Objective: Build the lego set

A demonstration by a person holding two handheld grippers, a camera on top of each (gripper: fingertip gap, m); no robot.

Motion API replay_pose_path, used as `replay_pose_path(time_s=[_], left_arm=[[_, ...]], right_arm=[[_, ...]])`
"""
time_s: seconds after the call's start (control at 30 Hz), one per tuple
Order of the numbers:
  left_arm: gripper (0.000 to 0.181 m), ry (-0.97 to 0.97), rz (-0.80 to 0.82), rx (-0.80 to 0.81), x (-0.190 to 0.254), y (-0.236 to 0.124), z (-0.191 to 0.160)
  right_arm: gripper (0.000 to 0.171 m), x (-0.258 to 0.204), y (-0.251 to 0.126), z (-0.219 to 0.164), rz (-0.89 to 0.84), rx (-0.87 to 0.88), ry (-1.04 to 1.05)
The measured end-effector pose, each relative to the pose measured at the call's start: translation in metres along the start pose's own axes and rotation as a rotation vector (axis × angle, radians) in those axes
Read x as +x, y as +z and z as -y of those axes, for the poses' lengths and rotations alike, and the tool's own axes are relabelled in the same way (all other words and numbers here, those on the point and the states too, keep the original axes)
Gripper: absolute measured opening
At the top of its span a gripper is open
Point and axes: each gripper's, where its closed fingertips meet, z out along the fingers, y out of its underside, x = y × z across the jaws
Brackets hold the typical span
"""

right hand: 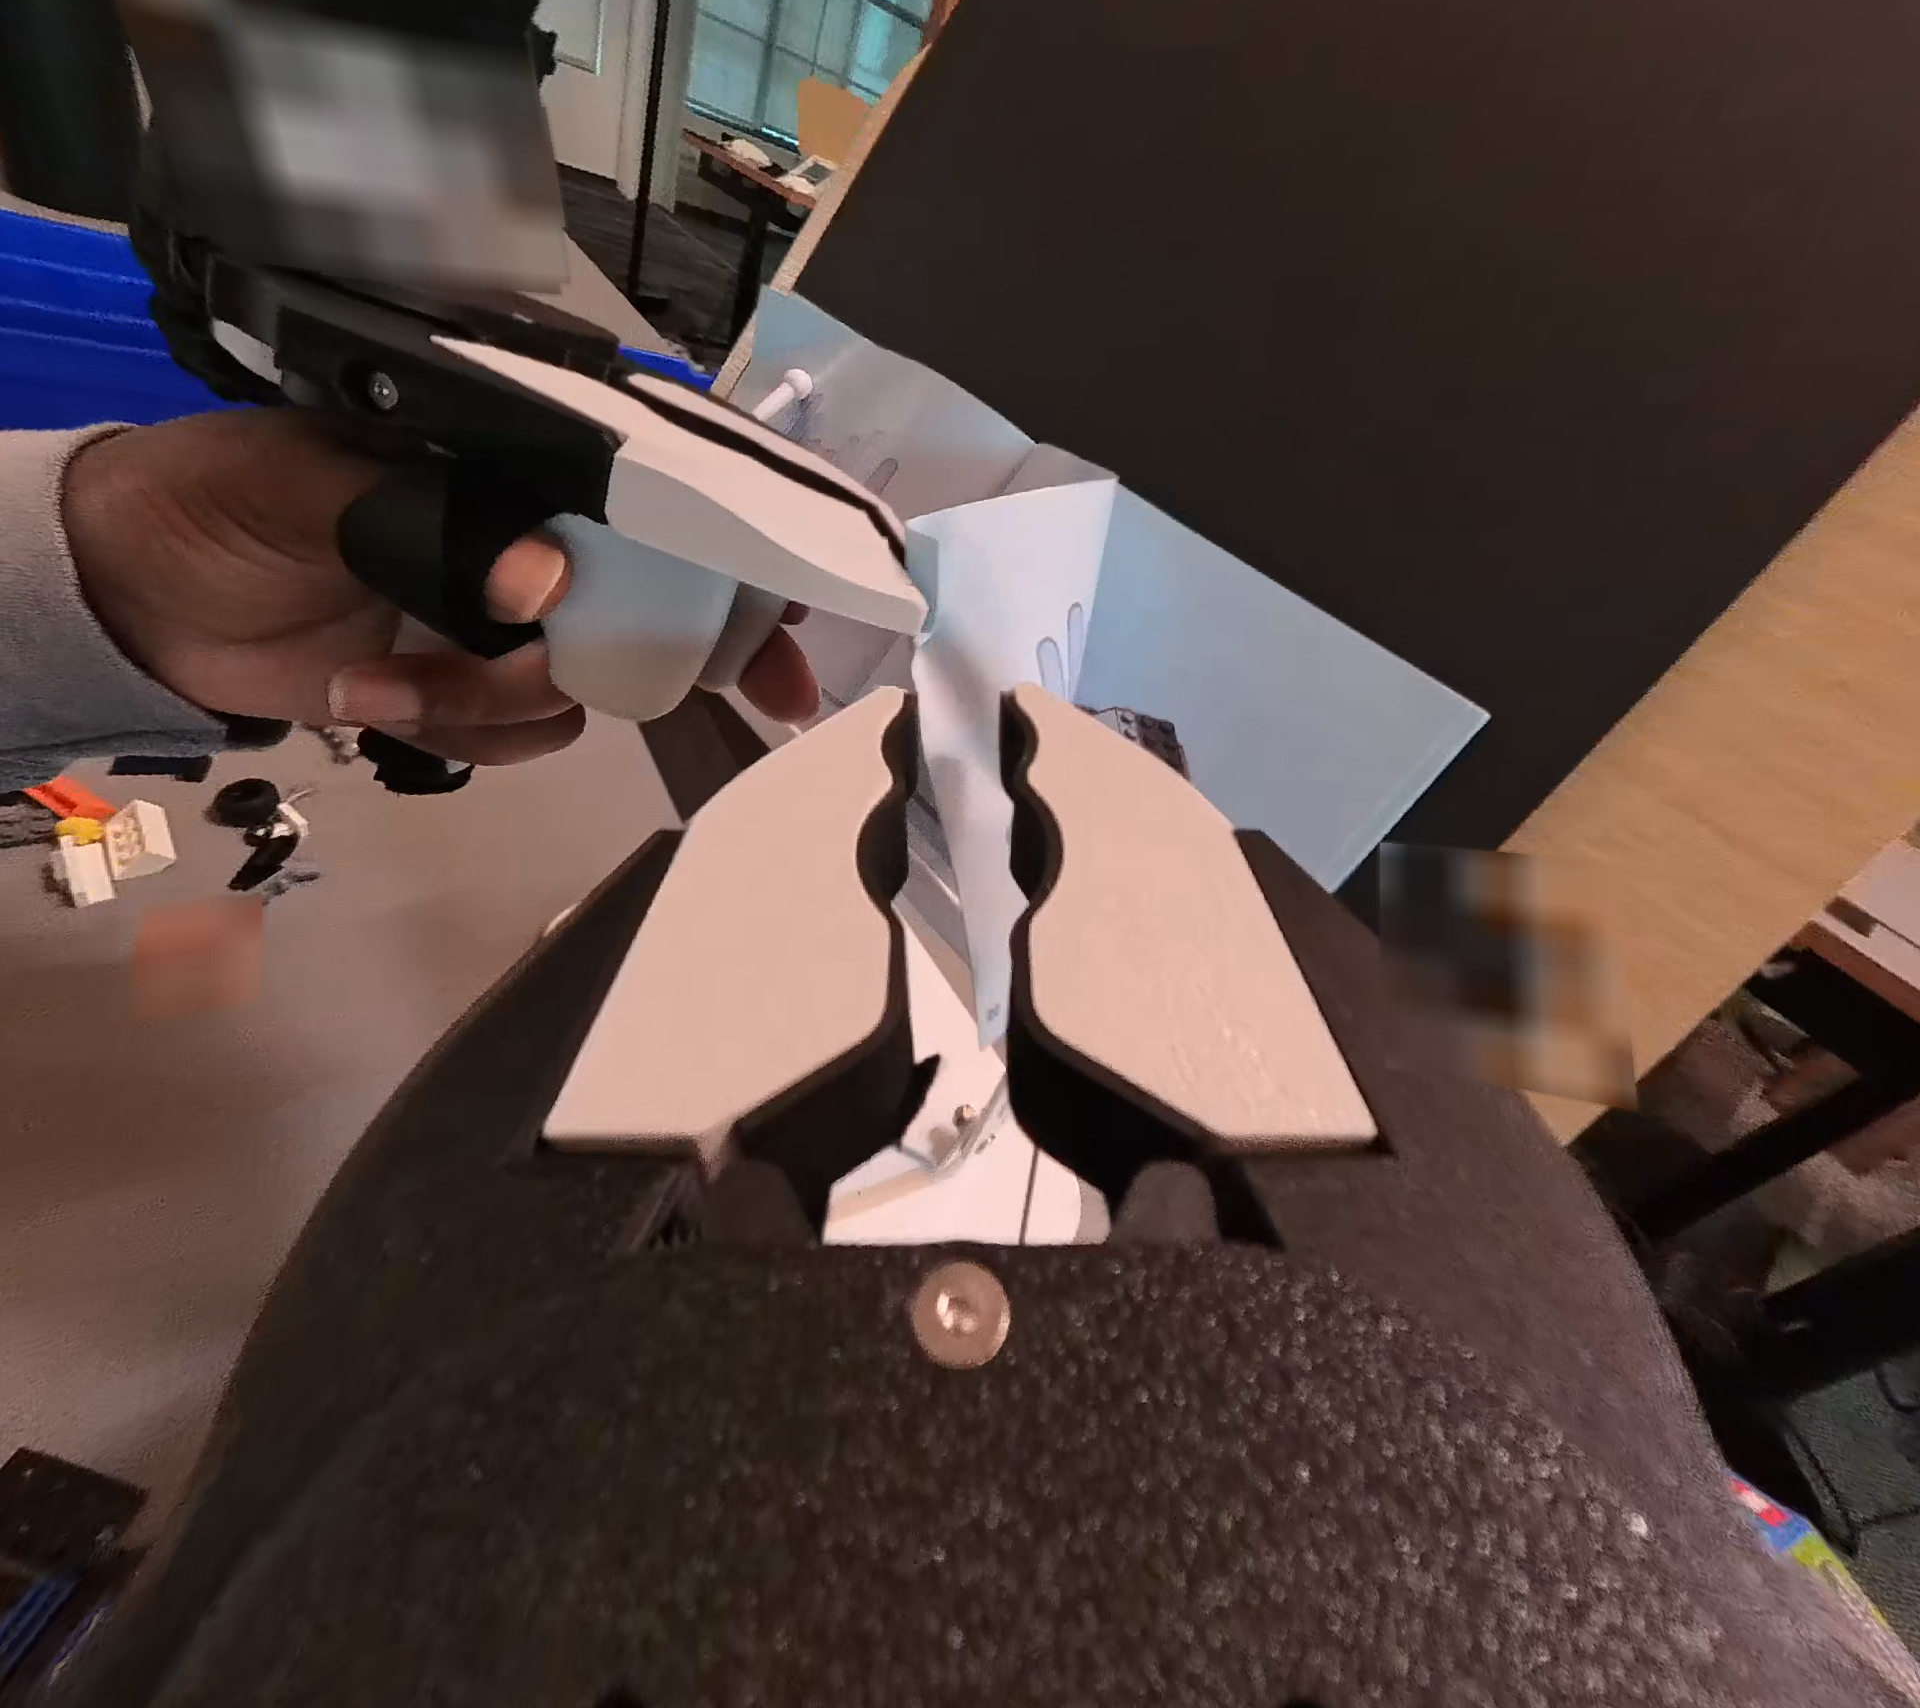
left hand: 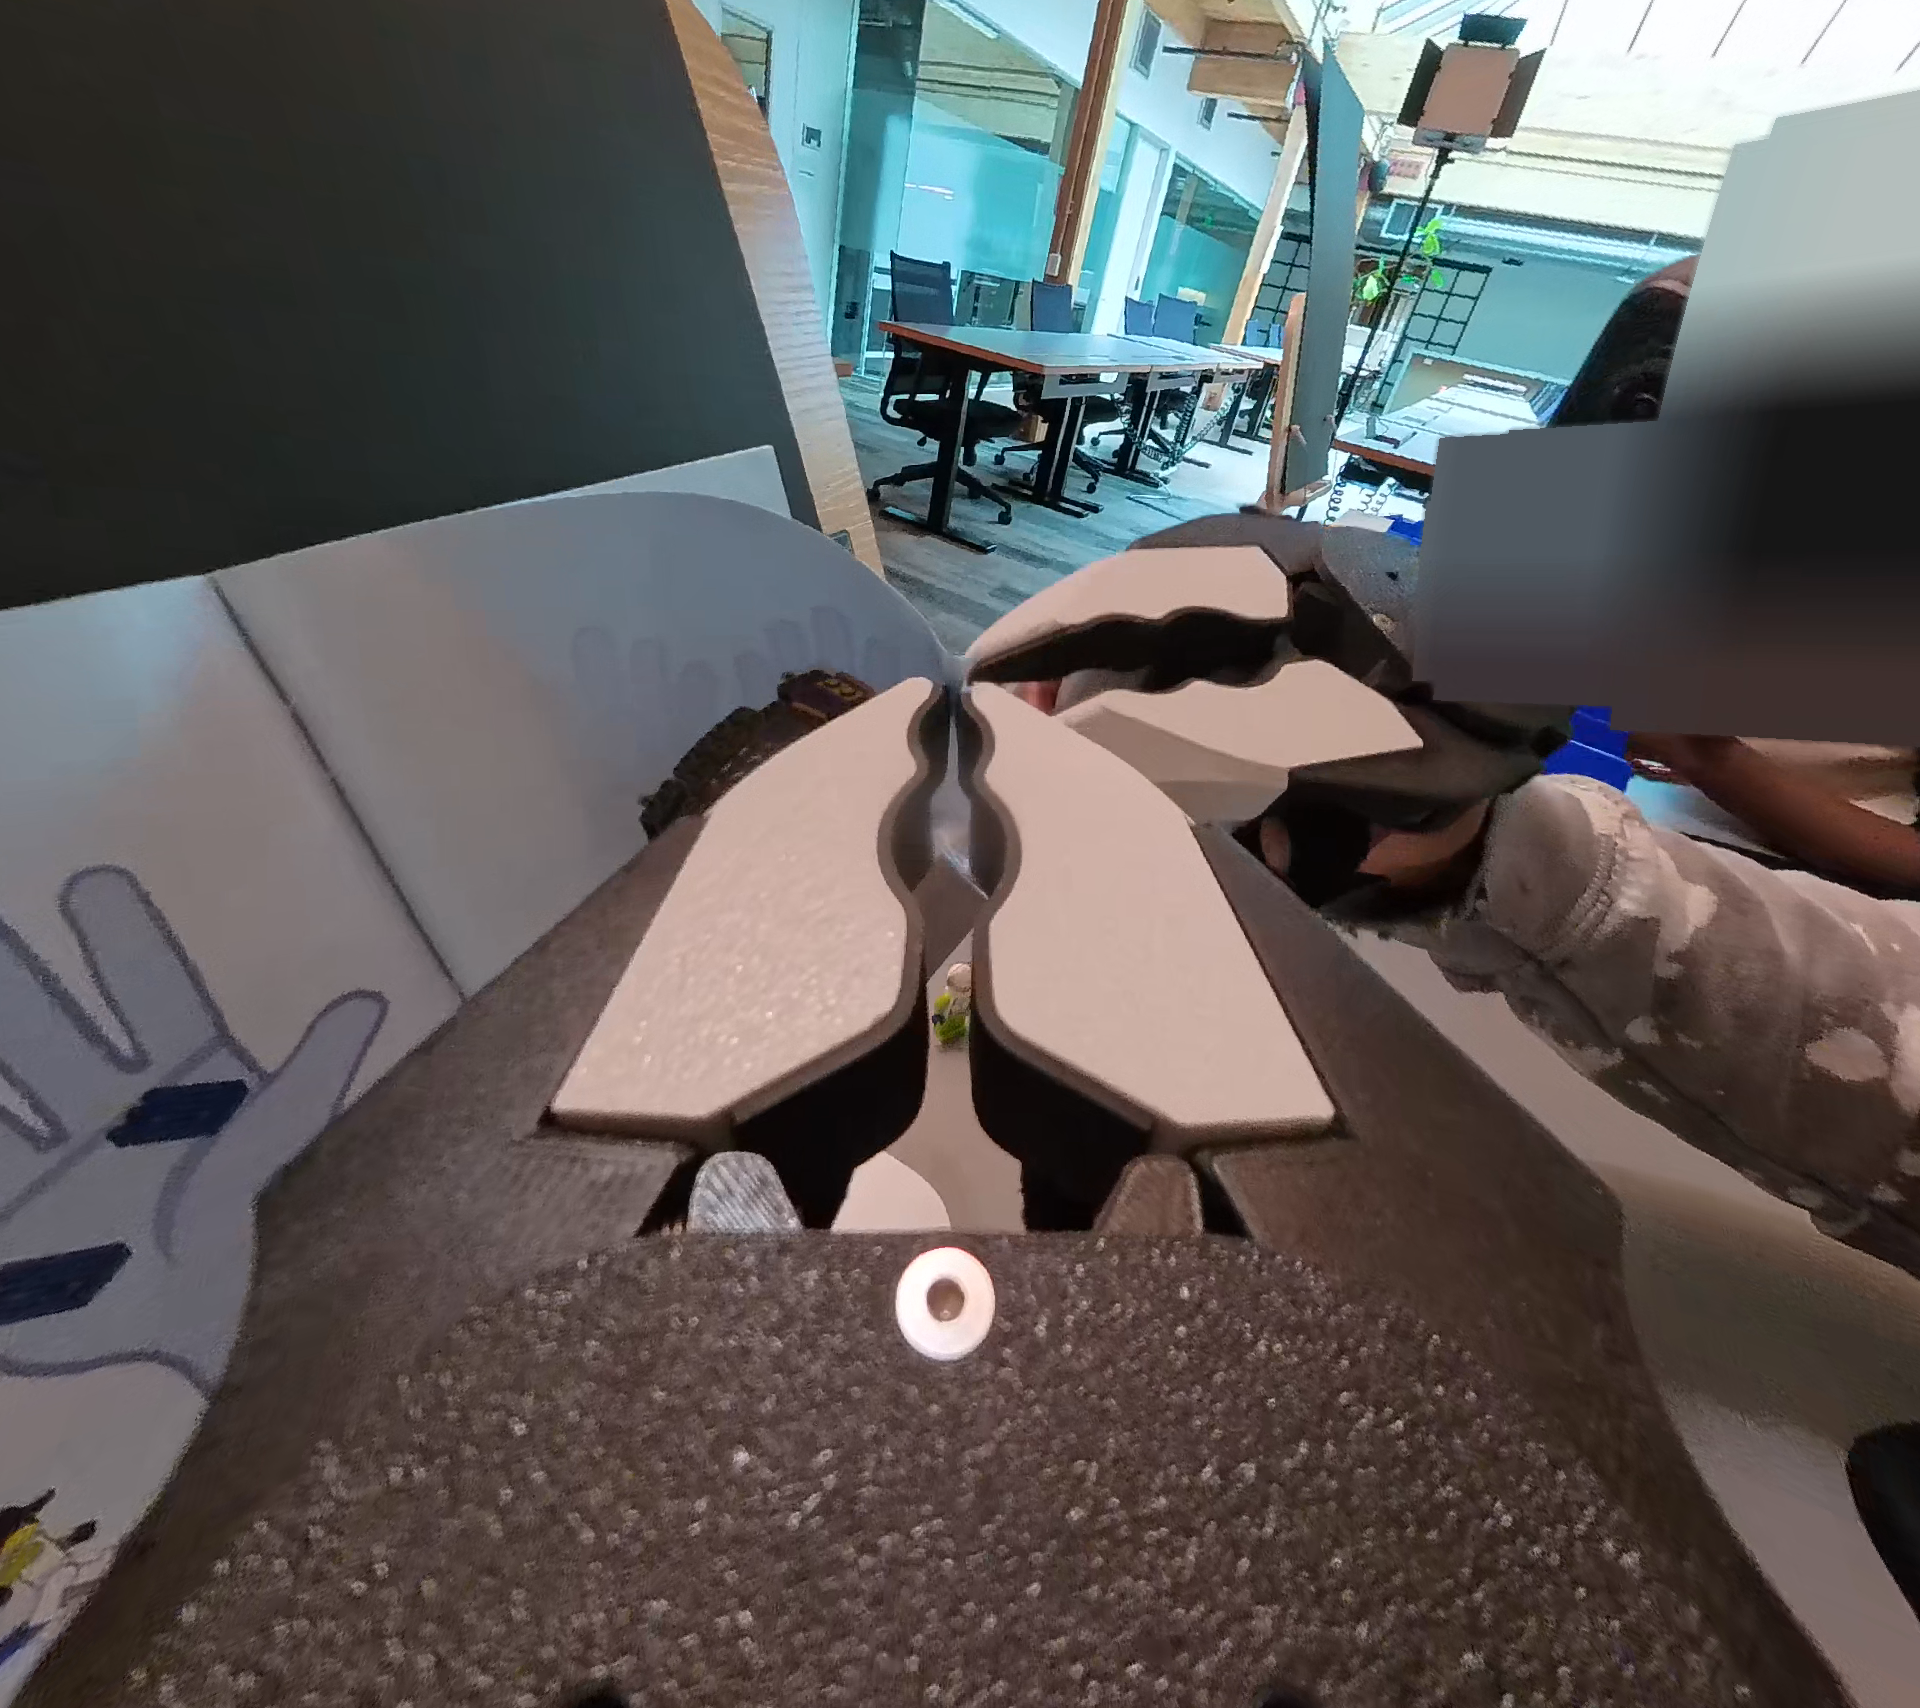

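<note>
The light blue instruction booklet (left hand: 416, 723) stands open against a dark board. My left gripper (left hand: 951, 702) is shut on the edge of one page (left hand: 948, 827) and holds it up. In the right wrist view the left gripper (right hand: 909, 588) pinches that page (right hand: 966, 827) at its top corner. My right gripper (right hand: 958, 702) is open, with the lifted page hanging in the gap between its fingers. It also shows in the left wrist view (left hand: 997, 671), tips beside the left gripper's tips. A dark lego build (left hand: 748, 744) sits behind the left finger. A small minifigure (left hand: 954, 1014) stands on the table below.
Loose lego pieces lie on the grey table at the left: white bricks (right hand: 114, 848), a black tyre (right hand: 244, 801), an orange piece (right hand: 62, 796). A blue bin (right hand: 62, 318) stands behind them. The dark board (right hand: 1351, 204) rises close behind the booklet.
</note>
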Motion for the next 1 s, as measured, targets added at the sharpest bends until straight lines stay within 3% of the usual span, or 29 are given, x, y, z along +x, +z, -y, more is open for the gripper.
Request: replay_pose_path(time_s=[0.2, 0.27, 0.5, 0.77, 0.83, 1.0], left_arm=[[0.001, 0.012, -0.017, -0.001, 0.001, -0.002, -0.001], [0.001, 0.019, -0.021, -0.009, 0.001, -0.002, -0.002], [0.0, 0.025, -0.069, -0.01, -0.001, -0.007, -0.003], [0.0, 0.064, -0.191, -0.054, 0.003, -0.011, -0.006], [0.0, 0.072, -0.201, -0.061, 0.003, -0.011, -0.005], [0.0, 0.086, -0.181, -0.069, -0.001, -0.014, -0.007]], right_arm=[[0.022, 0.008, 0.008, 0.006, 0.09, -0.106, -0.077], [0.026, 0.008, 0.013, 0.0, 0.178, -0.163, -0.001], [0.02, -0.003, 0.02, -0.004, 0.426, -0.207, 0.192], [0.01, -0.015, 0.019, -0.003, 0.601, -0.241, 0.228], [0.0, -0.017, 0.018, -0.002, 0.618, -0.234, 0.228], [0.0, -0.005, 0.02, -0.002, 0.524, -0.204, 0.189]])
